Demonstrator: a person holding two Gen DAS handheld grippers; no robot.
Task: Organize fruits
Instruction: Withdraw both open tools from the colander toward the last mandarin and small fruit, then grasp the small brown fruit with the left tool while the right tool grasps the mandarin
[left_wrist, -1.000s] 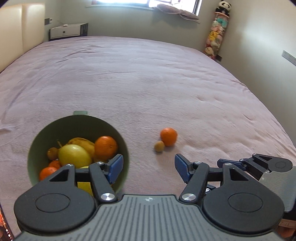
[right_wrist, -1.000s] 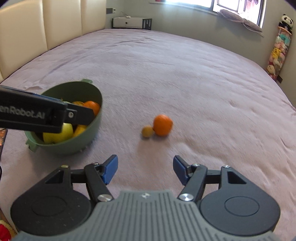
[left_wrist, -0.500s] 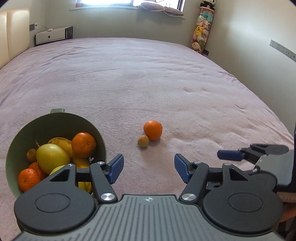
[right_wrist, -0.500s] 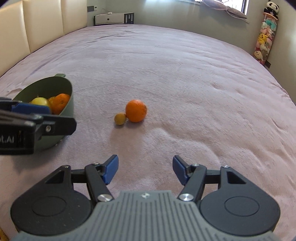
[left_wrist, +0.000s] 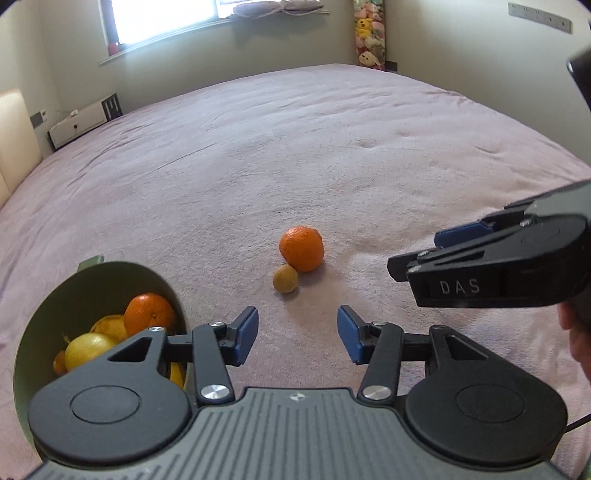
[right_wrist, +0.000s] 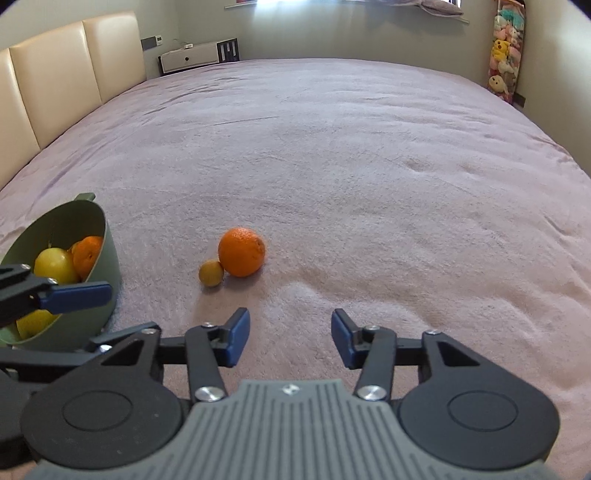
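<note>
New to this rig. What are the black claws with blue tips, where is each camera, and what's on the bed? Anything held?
No robot arm here: a person carries two handheld two-finger grippers, each with a fisheye camera looking forward along its fingers. One picture comes from the left gripper, the other from the right gripper; each also glimpses the other at its edge. Both are open and hold nothing. On the pink bedspread lie an orange and a small yellow fruit, touching. To their left a green bowl already holds oranges and yellow fruit.
</note>
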